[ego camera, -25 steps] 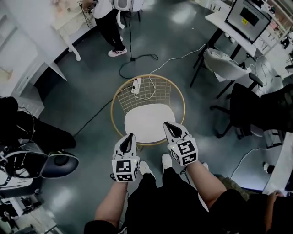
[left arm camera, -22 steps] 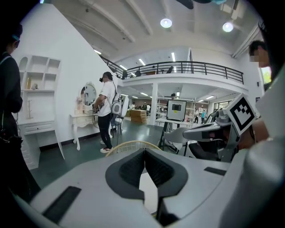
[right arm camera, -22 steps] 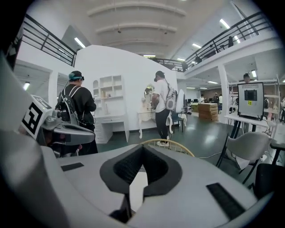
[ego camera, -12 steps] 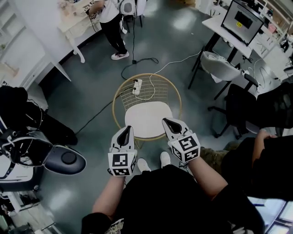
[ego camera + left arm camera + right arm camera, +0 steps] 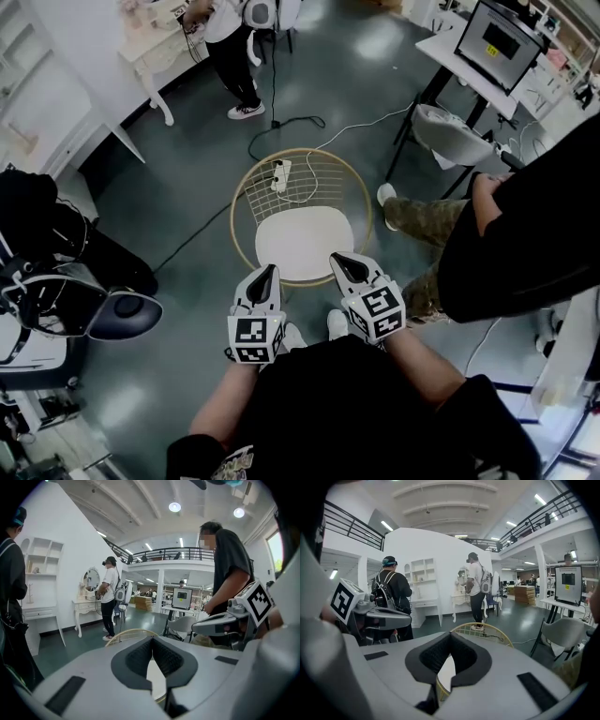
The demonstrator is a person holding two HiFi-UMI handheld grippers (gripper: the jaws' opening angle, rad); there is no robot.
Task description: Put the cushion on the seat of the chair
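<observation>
The white cushion (image 5: 302,242) lies flat on the seat of the round gold wire chair (image 5: 323,180), in the middle of the head view. My left gripper (image 5: 268,272) hovers shut and empty over the cushion's near left edge. My right gripper (image 5: 338,260) is shut and empty at the near right edge. Neither touches the cushion. In the left gripper view the left gripper (image 5: 152,642) shows its pads pressed together, with a sliver of cushion (image 5: 157,679) below and the right gripper (image 5: 212,627) beside. In the right gripper view the right gripper (image 5: 450,637) is likewise shut, over the chair back (image 5: 483,630).
A person in a black top and camouflage trousers (image 5: 511,239) stands close on the chair's right. A power strip with cables (image 5: 279,174) lies on the floor behind it. A desk with a monitor (image 5: 503,39), a grey office chair (image 5: 452,133) and dark equipment (image 5: 66,305) surround the spot.
Both grippers have drawn back toward me and lifted away from the cushion, still shut. A person has walked in from the right and now stands beside the chair.
</observation>
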